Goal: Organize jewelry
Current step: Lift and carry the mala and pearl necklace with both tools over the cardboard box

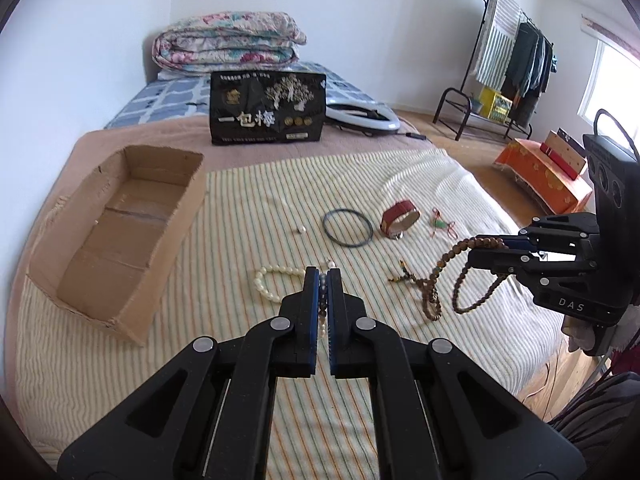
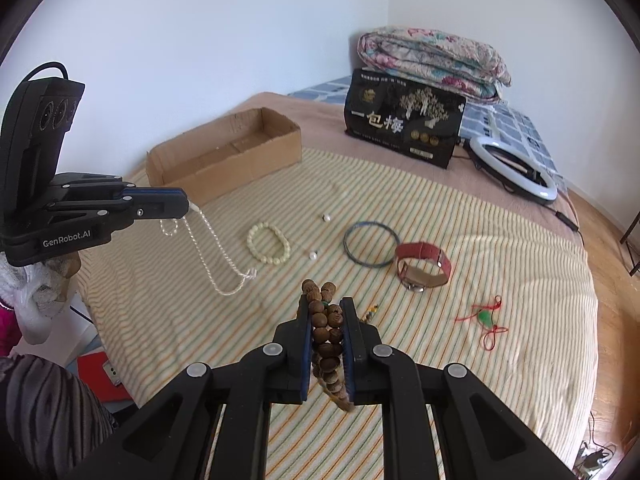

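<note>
My left gripper [image 1: 322,276] is shut on a white pearl necklace [image 2: 212,248], which hangs from it above the striped blanket [image 2: 500,240]; the gripper also shows in the right wrist view [image 2: 188,204]. My right gripper [image 2: 325,304] is shut on a brown wooden bead necklace [image 2: 326,336], whose loops dangle to the blanket in the left wrist view [image 1: 448,268]. On the blanket lie a cream bead bracelet [image 2: 269,243], a dark bangle [image 2: 371,243], a red watch [image 2: 424,266], a red-string pendant [image 2: 484,316] and two loose pearls [image 2: 313,256]. An open cardboard box [image 1: 116,232] stands at the left.
A black printed bag [image 1: 267,108] and a folded floral quilt [image 1: 230,44] sit at the bed's far end, with a white ring light [image 2: 516,168] beside them. A clothes rack [image 1: 512,64] and an orange-covered box [image 1: 548,176] stand on the wooden floor.
</note>
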A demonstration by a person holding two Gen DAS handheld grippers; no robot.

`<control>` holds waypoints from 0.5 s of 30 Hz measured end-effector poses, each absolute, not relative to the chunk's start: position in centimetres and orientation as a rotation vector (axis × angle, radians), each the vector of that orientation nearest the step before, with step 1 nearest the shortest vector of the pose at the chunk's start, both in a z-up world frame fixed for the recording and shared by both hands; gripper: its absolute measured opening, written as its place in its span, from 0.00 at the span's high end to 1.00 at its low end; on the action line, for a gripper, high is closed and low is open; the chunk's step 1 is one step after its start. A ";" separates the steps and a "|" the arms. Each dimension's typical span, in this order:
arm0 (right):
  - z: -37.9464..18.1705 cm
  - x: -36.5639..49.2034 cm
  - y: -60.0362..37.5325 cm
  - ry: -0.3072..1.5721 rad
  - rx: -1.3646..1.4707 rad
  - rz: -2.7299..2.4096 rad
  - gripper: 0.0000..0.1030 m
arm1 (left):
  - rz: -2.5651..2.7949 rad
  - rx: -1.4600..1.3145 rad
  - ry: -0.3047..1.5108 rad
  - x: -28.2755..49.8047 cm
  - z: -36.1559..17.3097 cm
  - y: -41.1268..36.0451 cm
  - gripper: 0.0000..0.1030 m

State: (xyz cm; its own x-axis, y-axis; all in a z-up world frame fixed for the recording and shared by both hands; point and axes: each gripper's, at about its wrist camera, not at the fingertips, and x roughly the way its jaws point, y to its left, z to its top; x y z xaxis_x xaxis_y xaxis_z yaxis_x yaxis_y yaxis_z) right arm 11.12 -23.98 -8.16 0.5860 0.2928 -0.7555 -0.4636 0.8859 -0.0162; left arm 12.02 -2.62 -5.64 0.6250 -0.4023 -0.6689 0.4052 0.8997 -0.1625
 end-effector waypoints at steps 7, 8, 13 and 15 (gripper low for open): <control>-4.7 11.2 -23.0 0.770 -0.221 0.455 0.90 | -0.435 -0.014 0.705 12.0 -2.9 -0.3 0.99; -4.1 11.3 -22.8 0.760 -0.219 0.457 0.90 | -0.431 -0.016 0.697 12.0 -2.6 0.0 0.99; -1.3 12.1 -21.8 0.710 -0.216 0.465 0.90 | -0.404 -0.037 0.659 12.5 -0.8 2.0 0.99; -0.2 12.5 -21.2 0.693 -0.218 0.469 0.90 | -0.393 -0.045 0.646 12.8 -0.2 2.9 0.99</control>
